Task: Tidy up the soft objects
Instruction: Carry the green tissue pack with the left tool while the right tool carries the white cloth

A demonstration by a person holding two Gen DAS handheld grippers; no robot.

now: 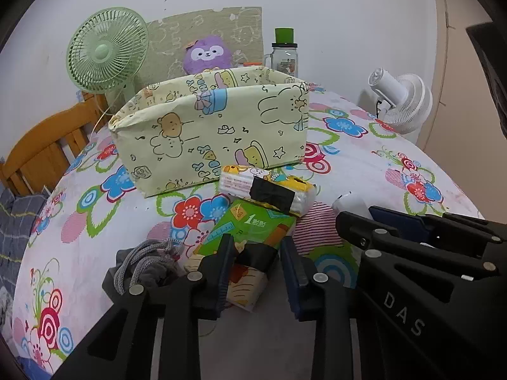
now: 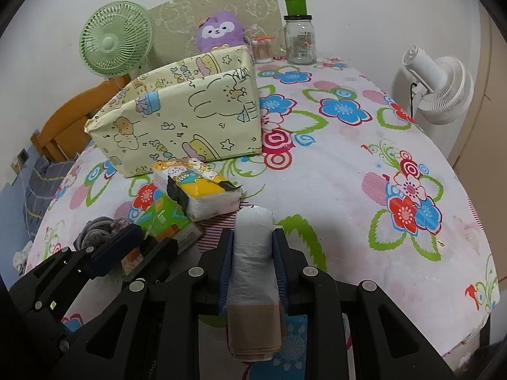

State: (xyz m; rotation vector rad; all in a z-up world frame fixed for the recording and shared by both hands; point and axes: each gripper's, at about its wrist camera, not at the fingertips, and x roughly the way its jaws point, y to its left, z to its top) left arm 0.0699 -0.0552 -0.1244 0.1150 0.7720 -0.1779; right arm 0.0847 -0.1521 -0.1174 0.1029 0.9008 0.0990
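Note:
A pale green cartoon-print box [image 1: 215, 126] stands open on the flowered tablecloth [image 1: 364, 171]; it also shows in the right wrist view [image 2: 177, 117]. In front of it lie a yellow tissue pack [image 1: 269, 190] and a green tissue pack [image 1: 253, 228], also seen from the right wrist as the yellow pack [image 2: 202, 190] and green pack [image 2: 168, 218]. My left gripper [image 1: 256, 269] is open, its fingers either side of the green pack's near end. My right gripper [image 2: 253, 262] is shut on a white plastic-bag roll [image 2: 253, 253]. A grey knitted item [image 1: 149, 262] lies left.
A green fan [image 1: 107, 50], a purple plush [image 1: 207, 55] and a glass jar [image 1: 285, 57] stand behind the box. A white fan [image 1: 402, 101] stands at the right table edge. A wooden chair [image 1: 47, 152] is on the left. A striped cloth [image 1: 317, 224] lies under the packs.

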